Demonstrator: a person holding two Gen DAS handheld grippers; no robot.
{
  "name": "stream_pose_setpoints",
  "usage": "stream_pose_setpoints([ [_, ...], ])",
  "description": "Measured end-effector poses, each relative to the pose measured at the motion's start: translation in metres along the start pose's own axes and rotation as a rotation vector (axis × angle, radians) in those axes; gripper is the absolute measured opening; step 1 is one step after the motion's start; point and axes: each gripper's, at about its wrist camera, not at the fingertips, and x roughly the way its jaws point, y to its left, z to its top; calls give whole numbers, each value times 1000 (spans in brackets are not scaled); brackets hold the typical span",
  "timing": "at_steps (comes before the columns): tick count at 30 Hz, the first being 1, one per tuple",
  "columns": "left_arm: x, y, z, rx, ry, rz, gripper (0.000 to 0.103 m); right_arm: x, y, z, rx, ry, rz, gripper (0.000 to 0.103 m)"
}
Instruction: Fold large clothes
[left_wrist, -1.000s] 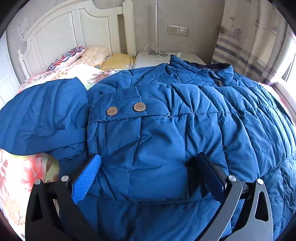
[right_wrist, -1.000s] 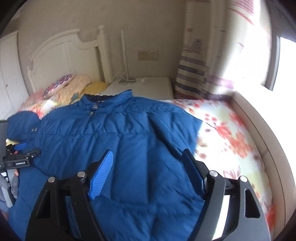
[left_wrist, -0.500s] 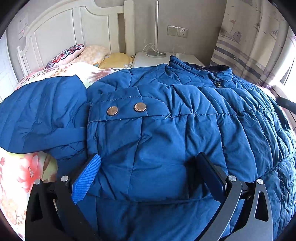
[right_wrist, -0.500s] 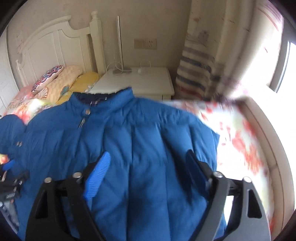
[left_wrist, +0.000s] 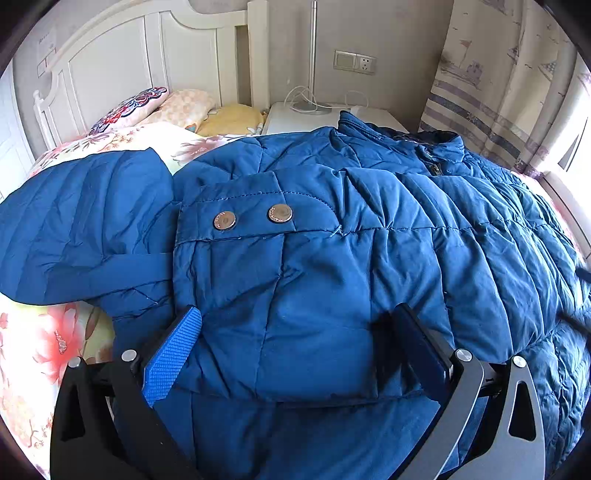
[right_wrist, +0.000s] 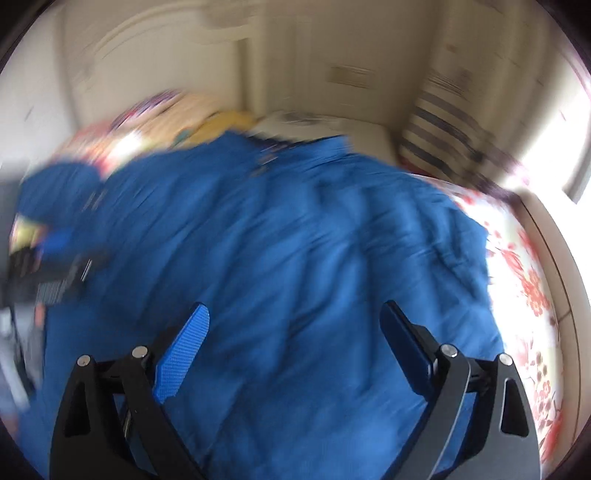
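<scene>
A large blue quilted jacket (left_wrist: 388, 229) lies spread over the floral bed, collar and zip (left_wrist: 436, 168) towards the headboard. One sleeve is folded across the body, and its cuff tab carries two metal snaps (left_wrist: 224, 220). My left gripper (left_wrist: 295, 312) stands open low over that sleeve end, one finger on either side of it. In the blurred right wrist view my right gripper (right_wrist: 295, 309) hovers over the jacket's body (right_wrist: 280, 229). Its jaws are opening and nothing is held between them. The left gripper (right_wrist: 55, 266) shows as a dark blur at that view's left edge.
A white headboard (left_wrist: 122, 74) and several pillows (left_wrist: 177, 110) lie beyond the jacket. A white nightstand (left_wrist: 306, 118) with a lamp pole (left_wrist: 313, 51) stands by the wall. A striped curtain (left_wrist: 491, 92) and a window ledge (right_wrist: 561, 251) run along the right. Floral sheet (right_wrist: 524, 280) shows beside the jacket.
The right gripper has swung left and lower over the jacket with its fingers spreading wider, and its view is now motion-blurred. The left gripper and the sleeve have stayed put.
</scene>
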Motion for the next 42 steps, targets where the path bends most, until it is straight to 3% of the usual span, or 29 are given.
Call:
stream_pose_setpoints([
  [2, 0, 0, 0, 0, 0, 0, 99, 12, 6, -9, -32, 32, -24, 95],
  [5, 0, 0, 0, 0, 1, 1, 99, 8, 1, -1, 20, 62, -8, 95],
  [8, 0, 0, 0, 1, 0, 1, 99, -20, 5, -7, 75, 21, 19, 95],
  [12, -1, 1, 0, -5, -3, -9, 99, -26, 35, -30, -6, 26, 14, 99],
  [15, -19, 24, -2, -94, -40, -139, 99, -20, 38, -47, 2, 23, 42, 100],
  [17, -41, 61, -6, -227, -88, -246, 99, -21, 31, -48, 30, 24, 52, 100],
  [21, -83, 178, -20, -529, -234, -243, 99, -20, 31, -49, 32, 23, 54, 100],
  [25, -89, 307, -39, -805, -267, -122, 98, -18, 27, -50, 38, 19, 61, 101],
  [27, -88, 349, -45, -893, -275, -115, 97, -17, 28, -48, 40, 20, 65, 101],
  [32, -80, 418, -28, -978, -272, -23, 95, -17, 28, -47, 44, 20, 71, 101],
  [34, -71, 434, -20, -995, -260, 1, 67, -17, 28, -47, 44, 19, 71, 101],
  [36, -65, 438, -15, -997, -234, 3, 18, -17, 28, -48, 44, 20, 70, 101],
  [38, -74, 421, -2, -936, -279, 55, 10, -17, 28, -48, 46, 20, 71, 101],
  [40, -93, 387, 16, -806, -353, 111, 7, -17, 27, -47, 48, 20, 76, 101],
  [42, -114, 330, 43, -616, -416, 128, 7, -17, 27, -47, 48, 20, 79, 101],
])
